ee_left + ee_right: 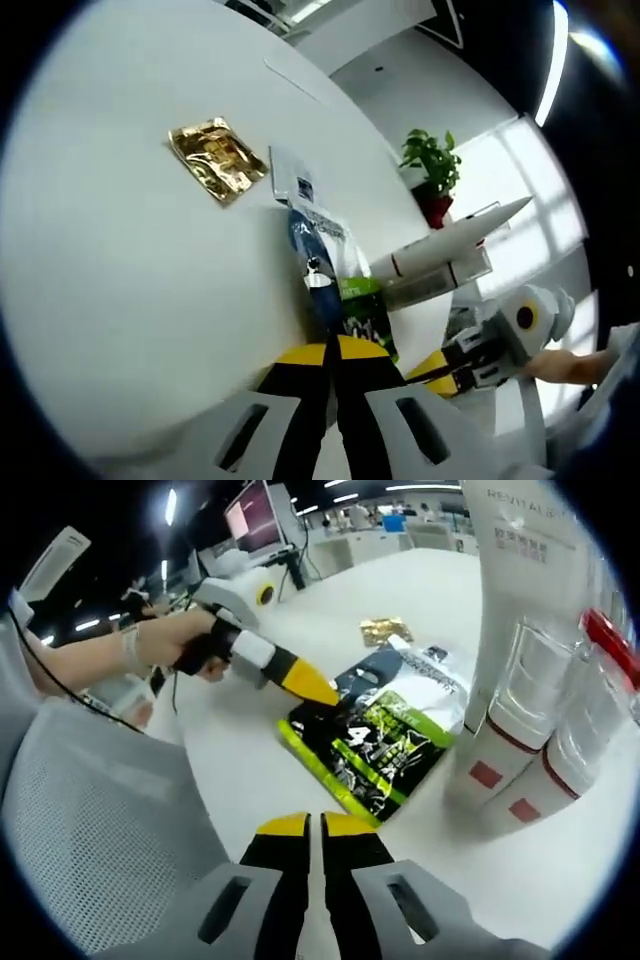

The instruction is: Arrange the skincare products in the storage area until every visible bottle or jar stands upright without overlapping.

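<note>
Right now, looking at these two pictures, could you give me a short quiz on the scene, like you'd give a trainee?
1. True or false: the gold sachet lies on top of the black and green packet.
2. Pick one: the left tool is closed on
A. the edge of the black and green packet
B. the potted plant
C. a white box
3. Fill the gap: the right tool holds nothing, and its jaws are ____.

Key: 1 false, the sachet lies apart from the packet on the table; 2 A; 3 shut.
</note>
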A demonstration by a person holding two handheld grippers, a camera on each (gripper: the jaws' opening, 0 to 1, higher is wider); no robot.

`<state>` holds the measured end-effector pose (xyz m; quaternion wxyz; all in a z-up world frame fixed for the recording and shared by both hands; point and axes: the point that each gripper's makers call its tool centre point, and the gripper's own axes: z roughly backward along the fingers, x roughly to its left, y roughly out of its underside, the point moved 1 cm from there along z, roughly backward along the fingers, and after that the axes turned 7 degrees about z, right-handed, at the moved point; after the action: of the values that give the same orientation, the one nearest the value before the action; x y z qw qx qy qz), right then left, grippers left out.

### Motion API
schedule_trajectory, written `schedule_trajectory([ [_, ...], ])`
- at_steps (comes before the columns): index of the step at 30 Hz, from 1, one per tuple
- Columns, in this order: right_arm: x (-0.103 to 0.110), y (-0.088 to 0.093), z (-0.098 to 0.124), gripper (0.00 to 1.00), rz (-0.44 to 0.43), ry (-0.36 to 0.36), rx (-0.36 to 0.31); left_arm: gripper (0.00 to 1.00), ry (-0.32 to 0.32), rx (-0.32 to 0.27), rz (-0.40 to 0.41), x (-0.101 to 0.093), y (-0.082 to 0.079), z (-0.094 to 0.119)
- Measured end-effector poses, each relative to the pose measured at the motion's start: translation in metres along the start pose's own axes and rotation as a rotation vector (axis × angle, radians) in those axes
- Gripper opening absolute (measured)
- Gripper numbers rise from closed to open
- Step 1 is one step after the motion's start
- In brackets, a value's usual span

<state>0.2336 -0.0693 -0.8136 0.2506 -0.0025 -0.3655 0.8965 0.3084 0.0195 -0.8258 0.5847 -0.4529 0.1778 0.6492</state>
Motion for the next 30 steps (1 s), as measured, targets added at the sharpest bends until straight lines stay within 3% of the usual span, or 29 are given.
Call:
schedule_trajectory([
  [12,-0.017,0.008,-0.003,0.05,-0.013,0.028,0.023,0.00,-0.004,0.009,-0.009,0.000,0.003,-0.002],
  [24,-0.011,0.006,-0.002,0.04,-0.026,0.012,0.011,0.00,0.012,0.014,-0.030,-0.008,0.006,-0.004],
  [30,-0.006,0.000,0.003,0.04,-0.023,0.010,-0.003,0.05,0.014,0.024,-0.053,-0.014,0.010,-0.003],
])
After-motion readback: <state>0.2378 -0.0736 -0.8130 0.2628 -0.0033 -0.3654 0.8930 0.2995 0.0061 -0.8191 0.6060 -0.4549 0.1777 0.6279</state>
